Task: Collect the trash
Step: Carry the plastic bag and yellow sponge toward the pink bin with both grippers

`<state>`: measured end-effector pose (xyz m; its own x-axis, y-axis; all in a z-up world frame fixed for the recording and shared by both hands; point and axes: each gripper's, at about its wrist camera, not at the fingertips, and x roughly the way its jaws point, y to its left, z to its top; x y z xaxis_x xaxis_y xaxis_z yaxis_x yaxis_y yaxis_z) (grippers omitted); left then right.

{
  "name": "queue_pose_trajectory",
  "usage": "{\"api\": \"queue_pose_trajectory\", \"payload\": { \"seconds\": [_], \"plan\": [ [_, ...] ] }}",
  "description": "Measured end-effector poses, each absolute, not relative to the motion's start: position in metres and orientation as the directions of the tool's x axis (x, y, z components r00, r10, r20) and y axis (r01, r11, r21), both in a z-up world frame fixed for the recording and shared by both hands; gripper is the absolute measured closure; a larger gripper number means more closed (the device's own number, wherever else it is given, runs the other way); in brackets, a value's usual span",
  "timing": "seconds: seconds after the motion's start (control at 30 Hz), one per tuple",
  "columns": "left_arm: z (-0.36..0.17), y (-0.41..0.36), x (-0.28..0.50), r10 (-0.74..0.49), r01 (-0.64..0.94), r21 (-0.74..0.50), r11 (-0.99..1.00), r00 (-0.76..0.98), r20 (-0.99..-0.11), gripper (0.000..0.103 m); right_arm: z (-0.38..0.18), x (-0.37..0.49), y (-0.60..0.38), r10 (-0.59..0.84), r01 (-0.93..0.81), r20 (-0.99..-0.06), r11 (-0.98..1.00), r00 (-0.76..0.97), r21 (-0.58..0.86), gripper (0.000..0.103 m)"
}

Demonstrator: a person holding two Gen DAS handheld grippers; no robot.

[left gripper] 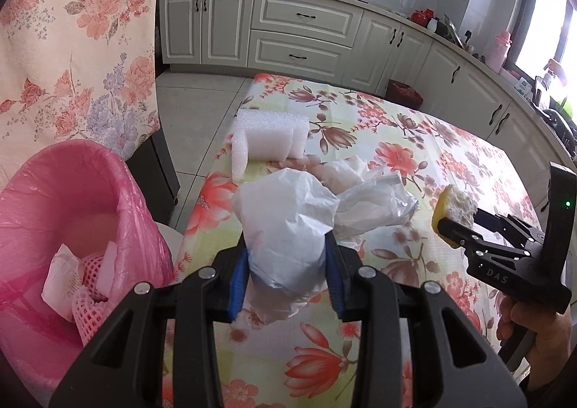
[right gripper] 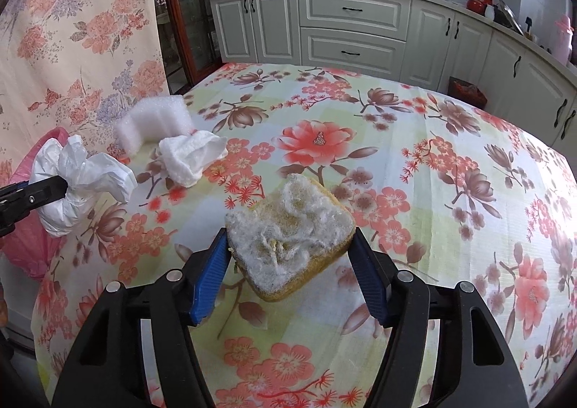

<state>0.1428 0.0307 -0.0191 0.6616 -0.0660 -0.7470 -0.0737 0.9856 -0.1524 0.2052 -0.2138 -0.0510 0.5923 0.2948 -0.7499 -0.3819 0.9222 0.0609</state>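
Note:
My left gripper point(left gripper: 288, 253) is shut on a crumpled white plastic bag point(left gripper: 285, 220), held above the table's left edge beside the pink-lined trash bin point(left gripper: 144, 227). Some paper and pink mesh lie inside the bin. My right gripper point(right gripper: 290, 245) is shut on a worn yellow sponge point(right gripper: 288, 227) with a frayed grey-white face, lifted off the floral tablecloth point(right gripper: 396, 155). On the cloth lie a crumpled white tissue point(right gripper: 191, 155) and a bent white foam piece point(right gripper: 151, 123). The right wrist view shows the left gripper point(right gripper: 61, 191) with the bag point(right gripper: 86, 173) at far left.
A floral curtain point(left gripper: 72, 47) hangs at the left behind the bin. White kitchen cabinets point(right gripper: 353, 22) with pots on the counter run along the back and right. A person's hand point(left gripper: 533, 332) holds the right gripper's handle. A small red bin point(right gripper: 467, 91) stands beyond the table.

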Motion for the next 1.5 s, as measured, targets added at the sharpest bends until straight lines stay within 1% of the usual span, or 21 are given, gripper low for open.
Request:
{"api": "queue_pose_trajectory", "payload": {
  "seconds": [0.37, 0.77, 1.5],
  "plan": [
    [0.008, 0.044, 0.118, -0.057, -0.075, -0.155, 0.985, 0.709, -0.703, 0.067, -0.011, 0.179, -0.199, 0.325, -0.403, -0.696, 0.913, 0.641, 0.056, 0.04],
    [0.029, 0.075, 0.094, -0.011, -0.12, -0.152, 0.981, 0.748, -0.663, 0.067, 0.021, 0.161, -0.164, 0.372, -0.46, -0.655, 0.887, 0.658, 0.041, 0.04],
    [0.049, 0.164, 0.055, 0.134, -0.276, -0.132, 0.952, 0.764, -0.631, 0.067, 0.043, 0.142, -0.078, 0.452, -0.58, -0.642, 0.815, 0.62, 0.014, 0.04]
  ]
}}
